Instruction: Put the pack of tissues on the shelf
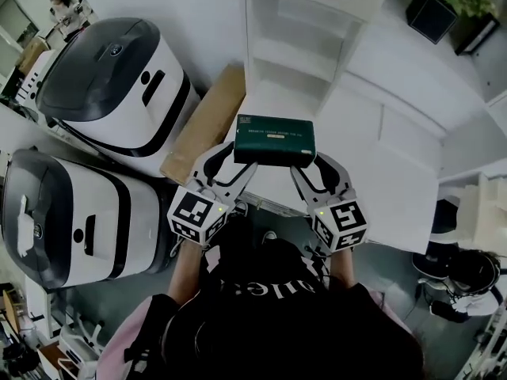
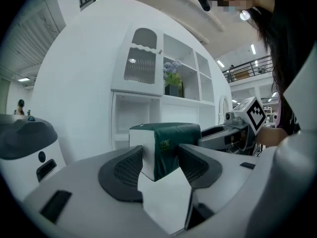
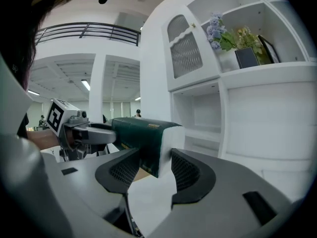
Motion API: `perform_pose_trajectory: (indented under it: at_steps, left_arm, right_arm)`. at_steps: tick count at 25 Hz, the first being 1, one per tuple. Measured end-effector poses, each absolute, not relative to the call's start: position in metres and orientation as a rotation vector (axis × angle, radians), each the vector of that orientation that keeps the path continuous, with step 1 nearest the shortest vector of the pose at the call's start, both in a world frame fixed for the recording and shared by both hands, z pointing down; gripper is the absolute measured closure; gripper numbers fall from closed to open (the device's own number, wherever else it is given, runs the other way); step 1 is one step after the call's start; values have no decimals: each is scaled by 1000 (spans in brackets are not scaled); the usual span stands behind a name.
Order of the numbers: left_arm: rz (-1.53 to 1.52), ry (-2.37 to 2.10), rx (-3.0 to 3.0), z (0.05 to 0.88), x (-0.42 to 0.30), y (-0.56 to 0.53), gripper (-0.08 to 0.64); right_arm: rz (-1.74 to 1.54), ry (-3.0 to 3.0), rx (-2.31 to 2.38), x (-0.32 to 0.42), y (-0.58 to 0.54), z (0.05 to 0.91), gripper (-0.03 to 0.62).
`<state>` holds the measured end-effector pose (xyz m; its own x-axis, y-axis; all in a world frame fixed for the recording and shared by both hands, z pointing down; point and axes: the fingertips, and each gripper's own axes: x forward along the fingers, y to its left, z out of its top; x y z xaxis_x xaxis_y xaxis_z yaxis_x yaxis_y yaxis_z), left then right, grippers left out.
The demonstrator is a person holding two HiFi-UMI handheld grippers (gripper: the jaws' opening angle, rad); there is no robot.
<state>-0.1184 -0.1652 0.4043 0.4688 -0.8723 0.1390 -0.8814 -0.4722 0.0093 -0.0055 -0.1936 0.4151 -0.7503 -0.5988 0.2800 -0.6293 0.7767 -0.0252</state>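
The dark green pack of tissues hangs in the air in front of the white shelf unit, held by both grippers. My left gripper is shut on its left end and my right gripper is shut on its right end. In the left gripper view the pack sits between the two black pads, its white end face turned towards the camera. The right gripper view shows the pack clamped the same way, with the left gripper beyond it. The open shelf compartments stand just behind the pack.
Two large white and grey machines stand on the floor at the left. A cardboard box leans beside the shelf unit. A plant in a dark pot sits on the unit's upper level. A person sits at the lower right.
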Motion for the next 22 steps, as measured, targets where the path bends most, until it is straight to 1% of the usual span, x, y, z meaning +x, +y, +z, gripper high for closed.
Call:
perform_pose_trajectory:
  at_steps: [9,22]
  left_arm:
    - [167,-1411,2738,397,-142,-230,333]
    - [212,-1232,2914,394,-147,-323,333]
  right_arm:
    - [169,-2653,1139,-27,-243,407,365]
    - [72,-2510,1352,-33,-320,400,365]
